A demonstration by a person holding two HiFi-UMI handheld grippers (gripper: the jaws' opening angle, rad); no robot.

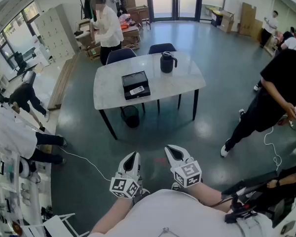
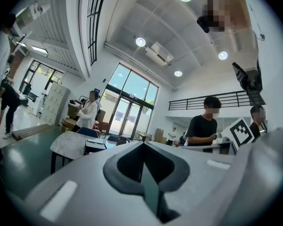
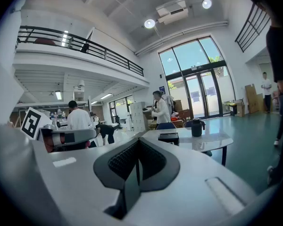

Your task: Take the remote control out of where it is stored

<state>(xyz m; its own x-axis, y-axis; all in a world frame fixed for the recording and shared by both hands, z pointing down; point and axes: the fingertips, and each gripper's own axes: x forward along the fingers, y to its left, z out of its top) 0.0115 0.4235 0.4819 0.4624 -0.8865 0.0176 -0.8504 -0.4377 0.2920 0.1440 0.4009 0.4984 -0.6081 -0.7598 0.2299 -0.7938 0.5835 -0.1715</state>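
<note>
A black open box (image 1: pixel 135 85) lies on the white table (image 1: pixel 177 80), well ahead of me, with a light remote control (image 1: pixel 136 90) lying in it. The box also shows small in the left gripper view as a dark box (image 2: pixel 95 146) and in the right gripper view (image 3: pixel 168 138). My left gripper (image 1: pixel 132 158) and right gripper (image 1: pixel 172 152) are held close to my body, far short of the table. Both are shut with nothing between the jaws; the left gripper (image 2: pixel 142 171) and right gripper (image 3: pixel 136 166) show pads pressed together.
A black jug (image 1: pixel 167 61) stands on the table's far right. Two dark chairs (image 1: pixel 121 55) sit behind it and a black bin (image 1: pixel 130 116) under it. People stand around: one in white (image 1: pixel 108 26) at the back, one in black (image 1: pixel 276 95) at the right. Green floor lies between me and the table.
</note>
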